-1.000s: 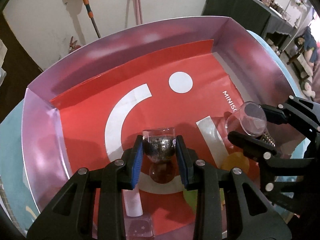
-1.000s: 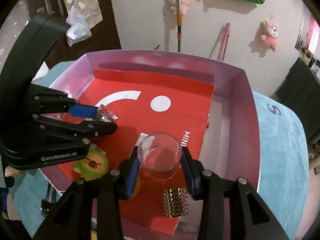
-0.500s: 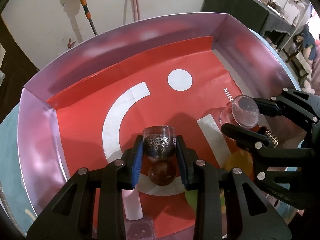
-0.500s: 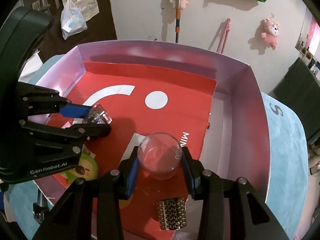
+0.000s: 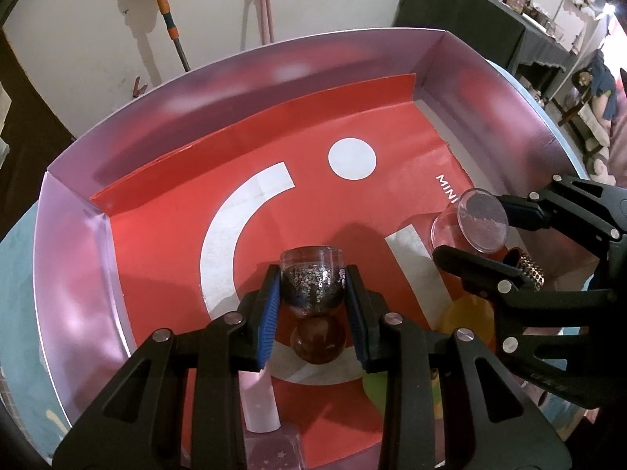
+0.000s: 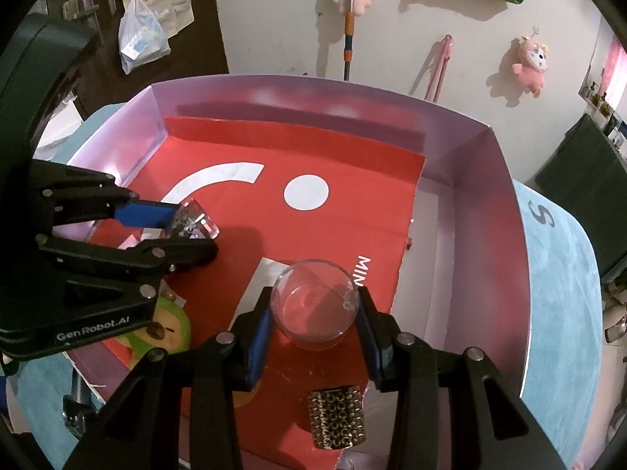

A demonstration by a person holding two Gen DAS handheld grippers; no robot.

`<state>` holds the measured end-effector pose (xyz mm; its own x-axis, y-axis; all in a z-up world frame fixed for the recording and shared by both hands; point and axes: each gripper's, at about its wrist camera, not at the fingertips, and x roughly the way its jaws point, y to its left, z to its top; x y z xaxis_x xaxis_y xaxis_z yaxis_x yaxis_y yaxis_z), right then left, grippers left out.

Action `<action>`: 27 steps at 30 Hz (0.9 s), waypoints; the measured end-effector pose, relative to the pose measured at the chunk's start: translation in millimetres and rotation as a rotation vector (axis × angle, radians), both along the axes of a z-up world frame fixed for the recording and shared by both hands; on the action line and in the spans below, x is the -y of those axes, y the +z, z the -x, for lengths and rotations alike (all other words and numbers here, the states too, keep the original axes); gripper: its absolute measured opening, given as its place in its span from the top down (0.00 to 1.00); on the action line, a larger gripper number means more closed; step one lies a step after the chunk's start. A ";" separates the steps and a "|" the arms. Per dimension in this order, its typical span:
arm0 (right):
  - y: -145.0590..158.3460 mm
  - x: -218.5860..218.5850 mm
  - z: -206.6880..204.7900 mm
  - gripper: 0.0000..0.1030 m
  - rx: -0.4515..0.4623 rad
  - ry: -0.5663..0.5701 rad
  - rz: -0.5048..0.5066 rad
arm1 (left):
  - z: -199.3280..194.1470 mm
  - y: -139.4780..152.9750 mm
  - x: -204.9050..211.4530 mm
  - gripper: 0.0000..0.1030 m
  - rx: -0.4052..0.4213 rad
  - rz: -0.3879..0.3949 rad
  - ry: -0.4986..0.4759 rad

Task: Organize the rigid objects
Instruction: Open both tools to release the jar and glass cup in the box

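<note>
Both hands are loaded and hanging over the big pink-walled cardboard box (image 6: 486, 211) with the red paper liner (image 5: 188, 211). The left hand-held gripper (image 5: 313, 309) is clamped on a small clear glitter-filled bottle with a round brown stopper end (image 5: 313, 286), held above the near-left part of the box. The right hand-held gripper (image 6: 313, 325) has its blue pads pressed on either side of a clear round plastic cup (image 6: 313, 305), mouth up, over the near-right part of the liner.

Progress, as far as I can judge: somewhere in the middle. A few things already lie along the near edge of the box: a gold studded cylinder (image 6: 337, 419) just below the cup, a pale pink tube (image 5: 258, 403) at the near-left, a small clear starry cube (image 5: 274, 450) beside it, and a green cartoon-face item (image 6: 164, 329) under the left tool. The two held pieces aren't set down yet, so that's what's left at minimum.

Room-wise it's easy. The whole far half of the liner, around the white dot and the arc, is bare. The tight spots are the near edge, where the small stuff is bunched up, and the two tools sitting close side by side. The box walls stand tall, so anything headed for the corners has to go in from above.
</note>
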<state>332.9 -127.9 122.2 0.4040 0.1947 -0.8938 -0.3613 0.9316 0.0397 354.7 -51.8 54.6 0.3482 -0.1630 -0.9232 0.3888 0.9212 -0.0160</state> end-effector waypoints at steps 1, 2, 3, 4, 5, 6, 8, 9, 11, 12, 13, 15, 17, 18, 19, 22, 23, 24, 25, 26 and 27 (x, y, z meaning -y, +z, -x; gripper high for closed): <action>-0.4 0.1 0.3 0.58 -0.001 0.001 0.002 | 0.4 0.4 0.0 0.71 0.004 -0.001 0.000; -0.5 0.3 0.7 0.58 0.000 0.001 0.002 | 0.7 1.2 0.5 0.71 0.009 -0.002 -0.001; -0.5 0.3 0.7 0.58 0.000 0.001 0.001 | 1.2 1.2 1.2 0.70 0.012 -0.002 -0.001; -0.8 0.5 0.7 0.58 -0.001 0.001 -0.001 | 2.0 1.5 1.8 0.70 0.015 -0.002 0.000; -0.8 0.7 0.8 0.57 -0.001 0.000 -0.003 | 2.5 2.4 1.4 0.70 0.019 0.000 0.000; -1.0 0.6 0.9 0.57 -0.001 0.000 -0.004 | 2.4 3.6 1.8 0.70 0.021 0.003 0.001; -0.7 1.1 1.1 0.56 0.000 0.000 -0.007 | 2.1 5.9 1.8 0.70 0.023 0.008 0.002; -0.8 0.8 1.1 0.55 0.000 0.001 -0.006 | 2.3 6.8 1.5 0.66 0.025 0.010 0.003; -0.3 1.4 1.3 0.54 0.003 0.001 -0.006 | 2.8 9.5 0.5 0.41 0.039 0.014 0.008; 0.2 1.1 1.5 0.54 0.003 0.000 -0.007 | 3.9 12.0 -0.6 0.39 0.062 0.012 0.017; 0.6 1.5 1.8 0.53 0.003 0.000 -0.008 | 4.3 14.9 -0.8 0.39 0.070 0.018 0.016; 1.7 2.0 1.7 0.52 0.008 -0.002 -0.009 | 3.3 16.7 -2.5 0.39 0.055 0.036 0.016; 2.7 2.3 1.9 0.52 0.007 -0.002 -0.011 | 2.8 18.3 -5.3 0.38 0.054 0.040 0.024; 3.5 2.2 2.4 0.52 0.009 -0.002 -0.009 | 2.9 19.3 -5.9 0.38 0.058 0.037 0.025; 4.3 2.1 3.1 0.52 0.012 -0.002 -0.006 | 3.1 20.1 -6.2 0.38 0.062 0.035 0.026; 7.2 2.6 5.4 0.52 0.018 -0.003 -0.011 | 4.3 25.0 -8.1 0.38 0.070 0.041 0.028; 8.3 2.8 6.3 0.52 0.019 -0.004 -0.011 | 6.5 26.7 -8.6 0.38 0.073 0.048 0.030; 9.2 2.9 7.6 0.51 0.021 -0.004 -0.009 | 8.9 29.1 -9.5 0.38 0.078 0.055 0.032; 10.5 3.2 8.7 0.51 0.024 -0.004 -0.009 | 11.6 31.9 -10.5 0.38 0.085 0.061 0.034; 12.5 4.1 10.5 0.51 0.028 -0.007 -0.011 | 14.5 33.4 -10.9 0.38 0.090 0.065 0.035; 14.3 4.9 12.1 0.49 0.030 -0.008 -0.015 | 17.7 36.5 -11.2 0.38 0.098 0.068 0.035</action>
